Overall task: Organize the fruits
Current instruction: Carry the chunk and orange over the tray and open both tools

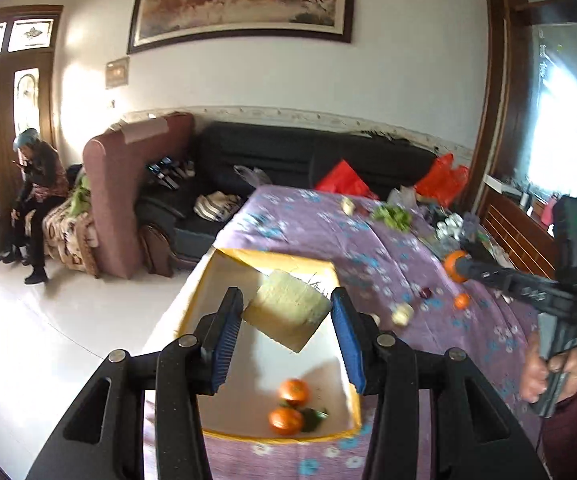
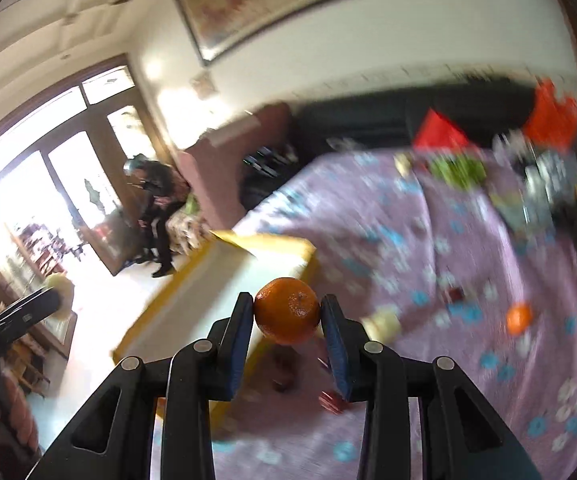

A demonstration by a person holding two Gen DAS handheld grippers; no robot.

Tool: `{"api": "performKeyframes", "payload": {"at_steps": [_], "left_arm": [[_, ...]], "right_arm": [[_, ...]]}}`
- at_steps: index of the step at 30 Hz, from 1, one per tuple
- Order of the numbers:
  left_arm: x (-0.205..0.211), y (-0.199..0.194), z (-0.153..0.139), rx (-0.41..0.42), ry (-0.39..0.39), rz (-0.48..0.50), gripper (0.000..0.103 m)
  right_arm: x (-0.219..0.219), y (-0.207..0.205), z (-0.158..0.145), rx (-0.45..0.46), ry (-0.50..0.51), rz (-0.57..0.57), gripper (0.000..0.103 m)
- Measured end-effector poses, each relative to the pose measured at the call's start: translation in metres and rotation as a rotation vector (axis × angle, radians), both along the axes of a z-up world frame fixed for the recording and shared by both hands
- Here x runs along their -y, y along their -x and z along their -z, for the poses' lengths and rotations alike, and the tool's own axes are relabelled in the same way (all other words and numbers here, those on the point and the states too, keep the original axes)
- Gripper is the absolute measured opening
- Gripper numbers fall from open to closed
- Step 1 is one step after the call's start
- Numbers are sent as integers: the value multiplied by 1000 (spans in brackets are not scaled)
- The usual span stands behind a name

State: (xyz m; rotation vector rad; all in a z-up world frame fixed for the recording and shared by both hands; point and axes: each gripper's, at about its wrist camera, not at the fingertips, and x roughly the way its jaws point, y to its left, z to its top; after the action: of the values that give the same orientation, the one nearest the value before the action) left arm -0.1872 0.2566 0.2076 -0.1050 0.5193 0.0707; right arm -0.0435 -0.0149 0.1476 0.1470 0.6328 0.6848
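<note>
My left gripper (image 1: 287, 312) is shut on a pale yellow-green cut chunk of fruit (image 1: 288, 312) and holds it above a white box with yellow edges (image 1: 224, 280). Two tangerines (image 1: 293, 391) with green leaves lie in the box's near end. My right gripper (image 2: 287, 312) is shut on a tangerine (image 2: 287, 310) and holds it above the purple flowered cloth (image 2: 408, 240), just right of the box (image 2: 216, 292). It also shows in the left wrist view (image 1: 457, 266). A loose tangerine (image 1: 461, 301) (image 2: 519, 318) and a pale fruit piece (image 1: 402, 314) lie on the cloth.
A small dark red fruit (image 1: 425, 293) lies on the cloth. Green leaves (image 1: 392, 216), red bags (image 1: 442, 178) and clutter sit at the table's far end. A black sofa (image 1: 288, 160) stands behind; a person (image 1: 38, 196) sits at far left. The box sits at the table's left edge.
</note>
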Motion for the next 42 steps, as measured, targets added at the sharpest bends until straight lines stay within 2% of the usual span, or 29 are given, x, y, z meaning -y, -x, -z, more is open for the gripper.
{"api": "performKeyframes", "payload": {"at_steps": [2,5,6,9,11,13,15,17,20,25,30,34,35,38,40,42], "left_arm": [[-13,-4,-16,15,-38,-23,45],[-28,-19,-36,28,-158,-103,45],[-34,-25,-38,26,-173,-117,45],[-46,-50,-29,-9,-244,-175,45],[-47,-65,-7,-55,-285,-191,45],[-51,-74,19,-116,-258,-176,45],[-56,-87,55,-192,-185,-131,45],[-57,-96,87,-257,-143,-119,45],[-63,-105,128,-330,-72,-115,45],[-72,-110,167,-409,4,-134,45],[-80,-112,171,-430,46,-158,45],[-82,-113,162,-414,117,-137,67],[-80,-111,156,-399,111,-143,72],[-73,-104,136,-358,47,-171,74],[-70,-97,122,-330,44,-174,74],[-63,-87,104,-282,64,-157,79]], "right_arm": [[-17,4,-35,34,-20,-51,39],[-46,1,-77,66,-43,-109,39],[-57,0,-86,75,-41,-125,39],[-96,-8,-93,77,1,-161,39],[-121,-13,-72,42,46,-180,39],[-138,-18,-40,-9,73,-203,39],[-154,-22,4,-78,123,-218,39],[-170,-27,48,-136,181,-229,39],[-183,-33,94,-201,238,-235,39],[-201,-42,131,-262,285,-251,39],[-208,-40,135,-259,298,-254,40],[-208,-36,129,-251,287,-264,43],[-207,-35,127,-253,277,-268,45],[-197,-32,115,-235,252,-260,45],[-184,-30,102,-217,226,-251,45],[-161,-30,86,-188,199,-225,52]]}}
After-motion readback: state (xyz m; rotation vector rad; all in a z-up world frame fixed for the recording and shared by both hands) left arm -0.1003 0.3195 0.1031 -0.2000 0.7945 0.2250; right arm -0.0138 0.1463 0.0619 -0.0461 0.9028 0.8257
